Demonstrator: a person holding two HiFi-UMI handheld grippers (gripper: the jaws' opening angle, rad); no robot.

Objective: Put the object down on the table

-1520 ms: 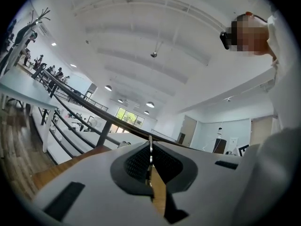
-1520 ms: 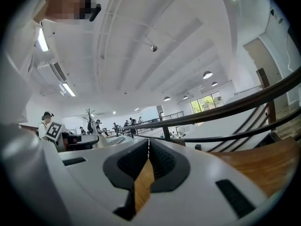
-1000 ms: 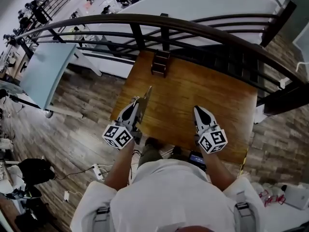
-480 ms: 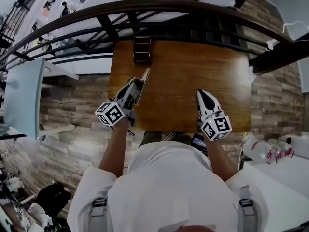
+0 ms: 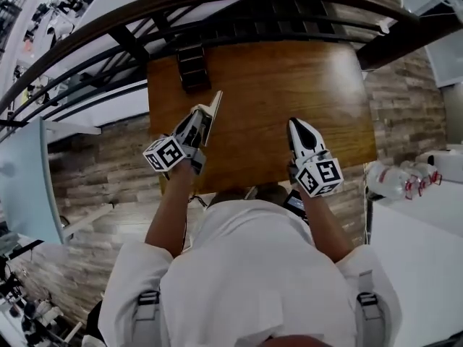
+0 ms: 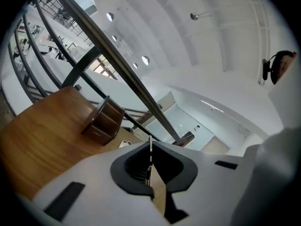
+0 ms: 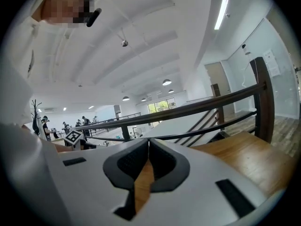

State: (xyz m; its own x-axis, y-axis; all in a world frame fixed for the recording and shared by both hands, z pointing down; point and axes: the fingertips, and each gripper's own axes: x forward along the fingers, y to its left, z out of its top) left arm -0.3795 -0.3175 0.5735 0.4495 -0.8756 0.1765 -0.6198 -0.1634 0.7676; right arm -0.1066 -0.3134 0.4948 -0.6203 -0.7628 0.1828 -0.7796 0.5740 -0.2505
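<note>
In the head view my left gripper (image 5: 205, 118) hovers over the left part of the wooden table (image 5: 275, 85), shut on a thin flat pale plate (image 5: 215, 104) that sticks out past its tips toward the far side. The left gripper view shows that plate (image 6: 150, 150) edge-on, pinched between the dark pads. My right gripper (image 5: 295, 126) is over the table's near right part, shut, with nothing in it. In the right gripper view the tips (image 7: 148, 145) meet with only table wood showing behind them.
A small dark wooden rack (image 5: 191, 66) stands at the table's far left edge, also visible as the rack (image 6: 104, 120) in the left gripper view. A dark curved railing (image 5: 181, 2) runs just beyond the table. Plastic bottles (image 5: 394, 179) lie on a white surface at the right.
The head view has swung, so the table now sits higher and more to the left. Both grippers keep their places over the near half of the table; the left still holds the thin plate.
</note>
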